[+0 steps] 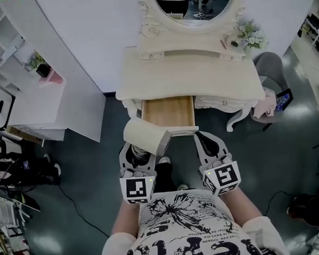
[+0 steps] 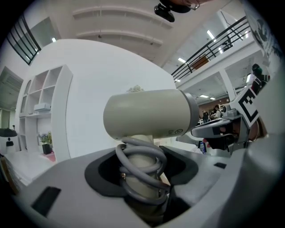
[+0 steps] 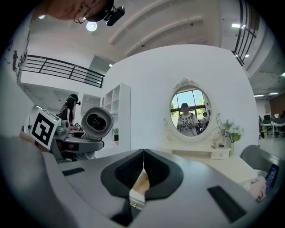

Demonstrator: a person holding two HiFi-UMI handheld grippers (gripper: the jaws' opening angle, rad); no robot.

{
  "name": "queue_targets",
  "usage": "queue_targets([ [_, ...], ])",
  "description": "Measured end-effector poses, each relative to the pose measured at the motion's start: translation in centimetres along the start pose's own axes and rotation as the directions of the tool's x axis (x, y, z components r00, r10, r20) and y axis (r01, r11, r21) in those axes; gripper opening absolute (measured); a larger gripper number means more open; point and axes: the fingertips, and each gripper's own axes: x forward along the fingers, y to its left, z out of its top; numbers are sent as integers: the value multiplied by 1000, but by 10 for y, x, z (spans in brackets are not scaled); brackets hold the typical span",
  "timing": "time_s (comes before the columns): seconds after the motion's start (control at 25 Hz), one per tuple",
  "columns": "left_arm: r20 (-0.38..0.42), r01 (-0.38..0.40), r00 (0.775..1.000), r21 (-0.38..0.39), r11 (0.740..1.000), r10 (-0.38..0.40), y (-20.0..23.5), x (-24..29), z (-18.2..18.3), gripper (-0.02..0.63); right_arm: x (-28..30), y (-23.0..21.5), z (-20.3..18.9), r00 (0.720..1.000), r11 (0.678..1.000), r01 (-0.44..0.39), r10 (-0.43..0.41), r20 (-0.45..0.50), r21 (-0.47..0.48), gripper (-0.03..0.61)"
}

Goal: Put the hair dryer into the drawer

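A cream hair dryer [image 1: 146, 135] hangs just in front of the open wooden drawer [image 1: 168, 112] of the cream dressing table [image 1: 189, 75]. My left gripper [image 1: 136, 158] is shut on its handle, and the grey cord is wound round that handle. In the left gripper view the dryer's barrel [image 2: 147, 113] lies crosswise above the jaws of the left gripper [image 2: 142, 178]. My right gripper [image 1: 209, 146] is shut and holds nothing, by the drawer's front right corner. Below the right gripper's [image 3: 144, 164] meeting jaws a strip of the drawer [image 3: 138, 189] shows. The dryer [image 3: 97, 122] shows to the left there.
An oval mirror [image 1: 193, 2] and a small flower pot [image 1: 248, 35] stand at the back of the tabletop. A white shelf unit [image 1: 23, 67] stands to the left and a grey chair [image 1: 271, 68] to the right. Cables and gear lie on the dark floor at far left.
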Motion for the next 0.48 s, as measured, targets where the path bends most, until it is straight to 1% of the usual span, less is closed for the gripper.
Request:
queue_targets([
  [0.12,-17,34,999,-4,999,-34,16,34,-6,249,31,-12,-3,1000,1000,20,-20,-14,5,18],
  [0.24,-17,89,996,3,996,-89,37,76,-7,249,68,-28,2,998,998,54,-54,-15,14,18],
  [0.36,-7,146,989,21,989,-146,56,117,-4,249,105,-45,9,995,995,95,-95,-12,23,18],
  [0.48,4,205,979,21,979,-205,70,152,-3,249,136,-61,14,990,990,138,-137,-14,27,18],
])
